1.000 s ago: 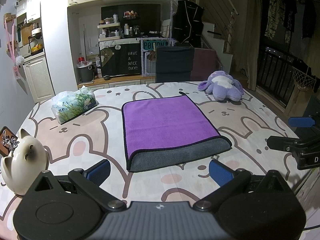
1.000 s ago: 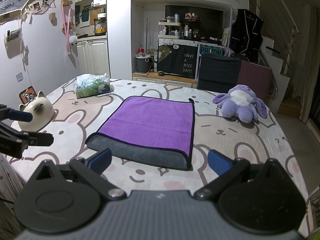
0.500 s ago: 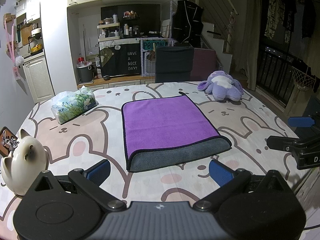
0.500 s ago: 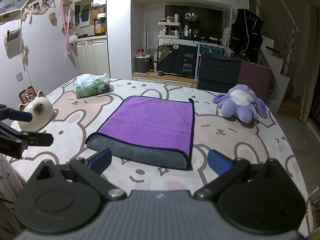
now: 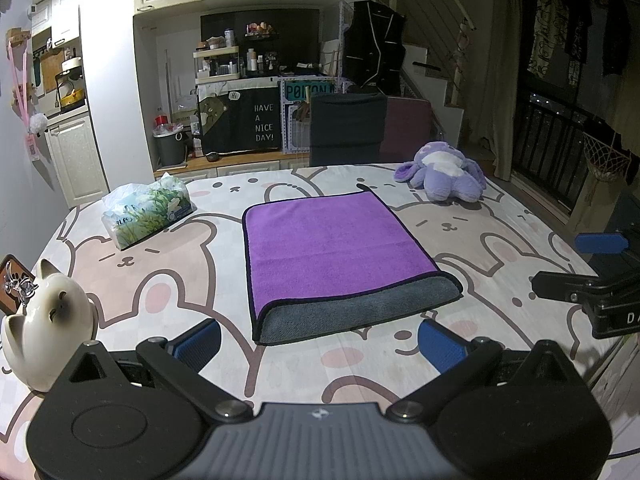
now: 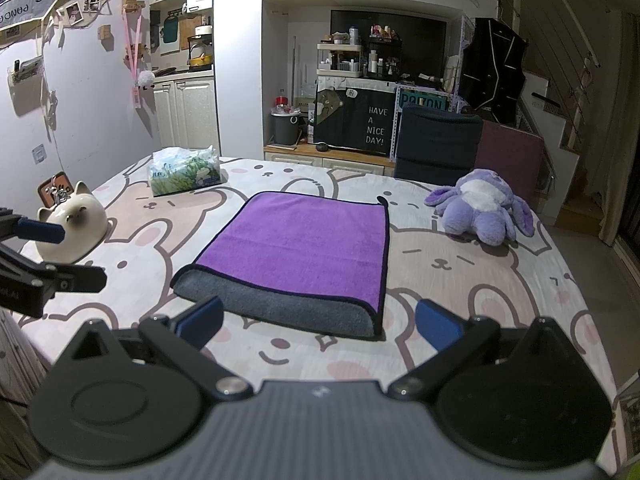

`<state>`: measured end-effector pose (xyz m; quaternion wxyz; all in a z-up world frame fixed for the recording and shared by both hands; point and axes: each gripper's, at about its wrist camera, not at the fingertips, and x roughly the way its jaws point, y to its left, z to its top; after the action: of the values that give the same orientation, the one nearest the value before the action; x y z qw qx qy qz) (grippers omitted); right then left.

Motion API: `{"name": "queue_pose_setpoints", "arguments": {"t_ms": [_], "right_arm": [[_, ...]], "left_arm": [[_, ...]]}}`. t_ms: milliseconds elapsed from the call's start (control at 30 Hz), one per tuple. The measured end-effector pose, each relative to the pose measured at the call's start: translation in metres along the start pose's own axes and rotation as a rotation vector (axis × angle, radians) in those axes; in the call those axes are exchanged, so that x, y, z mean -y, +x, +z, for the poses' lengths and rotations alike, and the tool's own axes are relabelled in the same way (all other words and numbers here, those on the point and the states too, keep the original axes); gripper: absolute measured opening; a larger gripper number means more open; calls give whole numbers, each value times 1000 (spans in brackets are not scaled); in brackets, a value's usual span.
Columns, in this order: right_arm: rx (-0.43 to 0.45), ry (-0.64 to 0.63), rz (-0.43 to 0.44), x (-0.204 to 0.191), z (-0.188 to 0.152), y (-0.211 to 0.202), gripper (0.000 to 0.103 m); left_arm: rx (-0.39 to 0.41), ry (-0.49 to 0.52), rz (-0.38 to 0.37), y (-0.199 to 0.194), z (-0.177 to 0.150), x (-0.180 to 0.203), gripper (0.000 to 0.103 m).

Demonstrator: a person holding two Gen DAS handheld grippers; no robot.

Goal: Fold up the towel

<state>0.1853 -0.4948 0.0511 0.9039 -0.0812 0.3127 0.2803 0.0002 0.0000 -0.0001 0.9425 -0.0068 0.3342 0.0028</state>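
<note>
Purple on top and grey underneath, the towel (image 5: 340,248) lies flat in the middle of the tabletop (image 5: 160,280), which is covered with a cloth printed with pink and white cartoon bears. It is folded over on itself, so that a grey band shows along its near edge while the purple layer, trimmed with a dark border, covers the rest. Neither gripper touches it. The left gripper (image 5: 318,340) is held over the near edge of the tabletop with its blue-padded fingers spread wide and nothing between them; the towel's near edge sits just beyond the fingertips. The right gripper (image 6: 318,320) is likewise wide apart and empty, its left pad close to the grey band without visibly touching it. In the left wrist view the right gripper appears at the right edge, and in the right wrist view the left gripper shows at the left edge. A cream ceramic cat figure (image 5: 48,320) stands at the near left of the tabletop, a tissue pack (image 5: 146,210) printed with green leaves lies at the far left, and a purple plush toy (image 5: 442,176) rests at the far right, all well apart from the towel.
</note>
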Motion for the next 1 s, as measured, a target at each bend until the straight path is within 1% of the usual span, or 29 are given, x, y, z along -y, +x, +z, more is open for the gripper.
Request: {"name": "queue_pose_setpoints", "arguments": {"t_ms": [733, 1000], "right_arm": [[0, 0, -1, 1, 0, 1, 103], [11, 3, -7, 1, 0, 0, 103]], "left_arm": [[2, 1, 10, 1, 1, 0, 103], [19, 13, 21, -3, 2, 2, 103]]}}
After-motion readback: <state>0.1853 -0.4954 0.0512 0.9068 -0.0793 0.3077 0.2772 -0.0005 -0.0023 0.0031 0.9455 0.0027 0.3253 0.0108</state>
